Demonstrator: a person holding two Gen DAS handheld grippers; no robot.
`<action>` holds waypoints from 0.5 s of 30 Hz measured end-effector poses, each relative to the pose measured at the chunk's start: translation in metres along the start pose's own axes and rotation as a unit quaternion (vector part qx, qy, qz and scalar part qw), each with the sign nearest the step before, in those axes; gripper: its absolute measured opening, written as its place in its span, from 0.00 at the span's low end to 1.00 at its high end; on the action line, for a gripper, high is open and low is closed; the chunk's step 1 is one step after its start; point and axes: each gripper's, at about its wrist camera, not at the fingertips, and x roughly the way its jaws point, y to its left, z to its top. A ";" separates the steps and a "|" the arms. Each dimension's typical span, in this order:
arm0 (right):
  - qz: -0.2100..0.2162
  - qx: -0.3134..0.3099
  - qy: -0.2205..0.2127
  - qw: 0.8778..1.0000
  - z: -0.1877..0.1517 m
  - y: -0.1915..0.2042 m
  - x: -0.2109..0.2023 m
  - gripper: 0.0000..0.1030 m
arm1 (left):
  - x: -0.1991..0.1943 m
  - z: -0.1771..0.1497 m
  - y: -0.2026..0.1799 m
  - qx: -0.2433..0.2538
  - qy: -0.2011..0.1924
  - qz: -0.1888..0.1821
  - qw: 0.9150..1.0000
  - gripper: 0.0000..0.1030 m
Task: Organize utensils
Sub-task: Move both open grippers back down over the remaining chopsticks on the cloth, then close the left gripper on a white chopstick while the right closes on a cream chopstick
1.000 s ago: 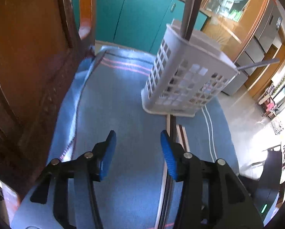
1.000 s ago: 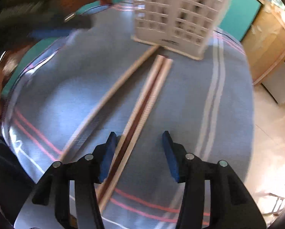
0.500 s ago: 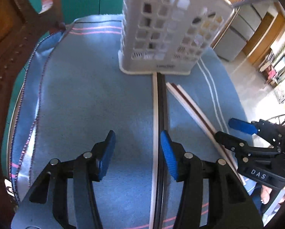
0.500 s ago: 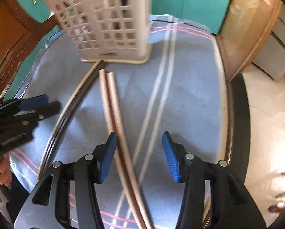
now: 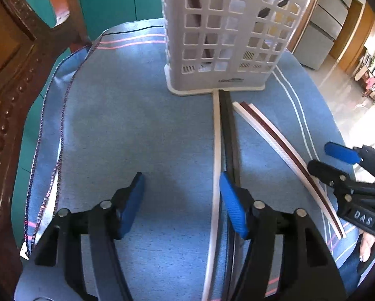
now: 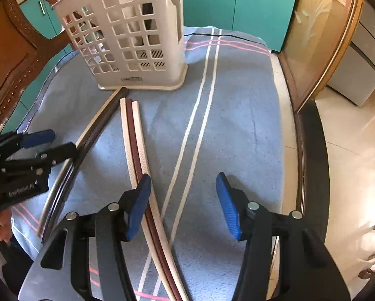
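left gripper (image 5: 181, 195): your jaws are opening, nothing between them, blue cloth (image 5: 137, 130) below.
black-and-cream stick (image 5: 223, 135): just beside your left gripper's right pad, far end touching the holder.
holder (image 5: 225, 32): white lattice caddy, upright, utensils inside.
cream-and-maroon stick (image 6: 137, 155): under your right gripper's left pad, contact unclear.
right gripper (image 6: 183, 200): jaws opening, empty.

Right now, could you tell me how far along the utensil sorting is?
Partly done: some dark utensils already stand in the white basket. Nothing is held; the left gripper and right gripper are both opening, empty. Left on the cloth: the black-and-white pair and the cream-and-maroon pair.
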 end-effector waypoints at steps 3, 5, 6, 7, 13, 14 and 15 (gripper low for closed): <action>0.001 -0.012 0.001 1.000 -0.004 0.001 -0.002 0.51 | 0.000 0.001 0.004 -0.005 -0.001 0.012 1.000 0.61; 0.000 -0.010 0.003 1.000 -0.006 0.000 -0.001 0.52 | -0.001 0.003 0.008 -0.011 -0.003 0.026 1.000 0.61; 0.001 -0.007 0.005 1.000 -0.007 -0.001 0.000 0.52 | -0.001 0.004 0.010 -0.013 -0.003 0.032 0.999 0.61; -0.001 -0.004 0.006 1.000 -0.007 -0.003 0.000 0.53 | 0.000 0.004 0.011 -0.014 -0.003 0.033 0.999 0.61; -0.028 -0.012 0.003 1.000 -0.007 0.002 0.003 0.56 | 0.004 0.004 0.011 -0.005 0.006 0.035 0.999 0.59; -0.035 -0.015 0.004 0.999 -0.007 0.001 0.004 0.56 | 0.004 0.001 0.013 -0.005 0.005 0.033 0.999 0.57; -0.047 -0.016 0.003 0.999 -0.007 0.001 0.005 0.56 | 0.003 0.000 0.013 -0.005 0.006 0.029 1.000 0.51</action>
